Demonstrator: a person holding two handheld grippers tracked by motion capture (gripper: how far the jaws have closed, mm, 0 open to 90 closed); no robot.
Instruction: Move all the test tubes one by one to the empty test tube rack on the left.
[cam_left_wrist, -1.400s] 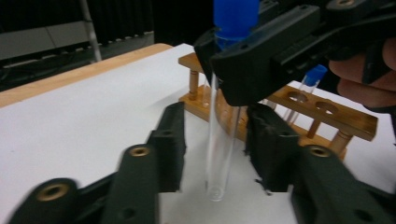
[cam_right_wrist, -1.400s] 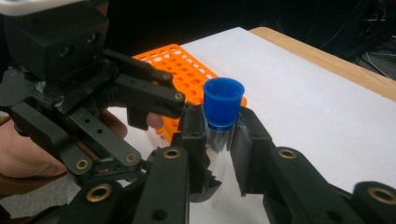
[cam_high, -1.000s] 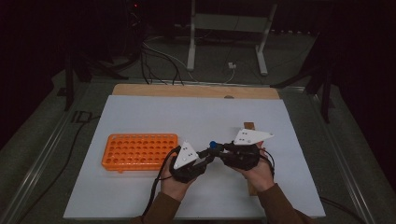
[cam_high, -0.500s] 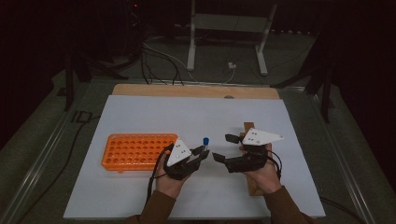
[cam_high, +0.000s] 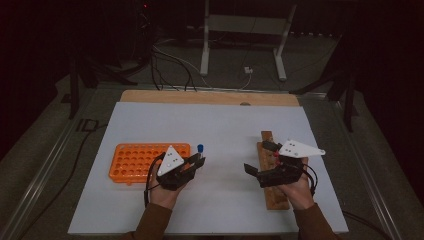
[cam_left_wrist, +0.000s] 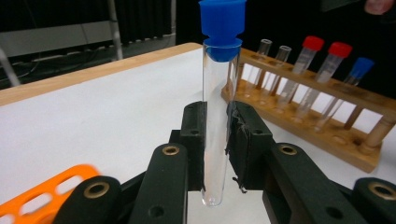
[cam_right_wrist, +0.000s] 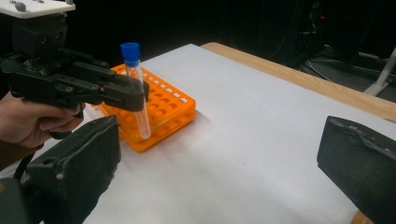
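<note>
High view: left gripper (cam_high: 196, 161) clamped blue-capped test tube (cam_high: 200, 151) upright; right gripper (cam_high: 256, 173) had just opened, empty. Keep vertical over orange rack (cam_high: 131, 161) hole.

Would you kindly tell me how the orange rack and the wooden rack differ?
The orange rack is a wide plastic grid of many holes, all empty as far as they show; the wooden rack is a narrow strip with one row, holding capped and open tubes. The orange rack lies by the left gripper, the wooden rack under the right hand. Both rest on the white table.
</note>
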